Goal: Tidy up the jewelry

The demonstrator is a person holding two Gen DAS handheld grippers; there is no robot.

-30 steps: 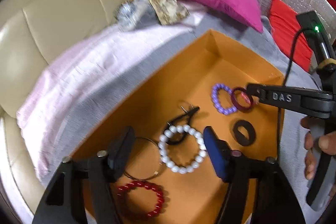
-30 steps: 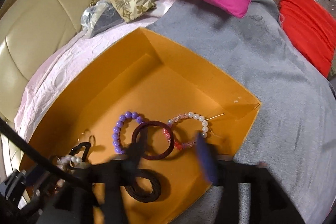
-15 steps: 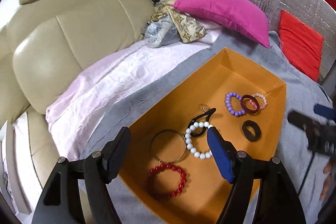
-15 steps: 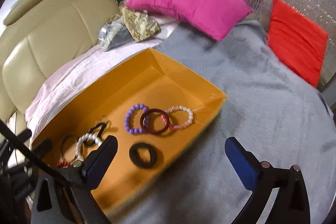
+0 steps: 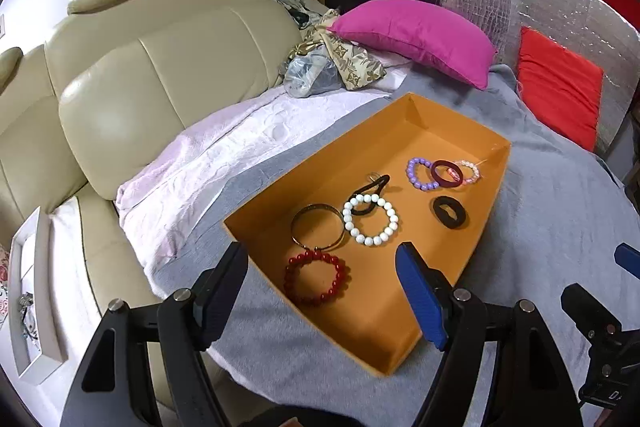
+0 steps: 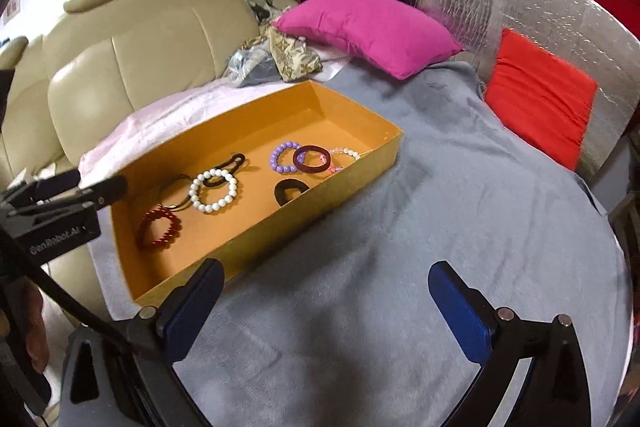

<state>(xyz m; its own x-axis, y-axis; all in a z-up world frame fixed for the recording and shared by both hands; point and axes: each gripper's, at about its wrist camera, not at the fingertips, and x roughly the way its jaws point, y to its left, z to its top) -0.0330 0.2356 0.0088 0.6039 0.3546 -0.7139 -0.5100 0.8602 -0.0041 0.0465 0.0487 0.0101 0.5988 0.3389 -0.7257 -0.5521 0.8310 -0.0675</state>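
Observation:
An orange tray (image 5: pixel 472 239) (image 6: pixel 304 203) lies on a grey blanket and holds several bracelets: a red bead one (image 5: pixel 315 278), a white bead one (image 5: pixel 371 221), a gold bangle (image 5: pixel 318 227), a purple bead one (image 5: pixel 420 173), a dark red bangle (image 5: pixel 447 173), a pink-clear bead one (image 5: pixel 468 171), and black hair ties (image 5: pixel 450 213). My left gripper (image 5: pixel 322 293) is open and empty, raised above the tray's near end. My right gripper (image 6: pixel 326 307) is open and empty over the blanket, right of the tray.
A beige leather sofa (image 5: pixel 140 75) stands at left with a pink sheet (image 5: pixel 224 155). A magenta pillow (image 5: pixel 416 39), a red cushion (image 5: pixel 560 91) and a silver foil panel (image 5: pixel 540 3) lie behind. A white box (image 5: pixel 28 299) sits at far left.
Both grippers have pulled up and back from the tray. The right gripper let go of the dark red bangle, opened wide and moved over the blanket.

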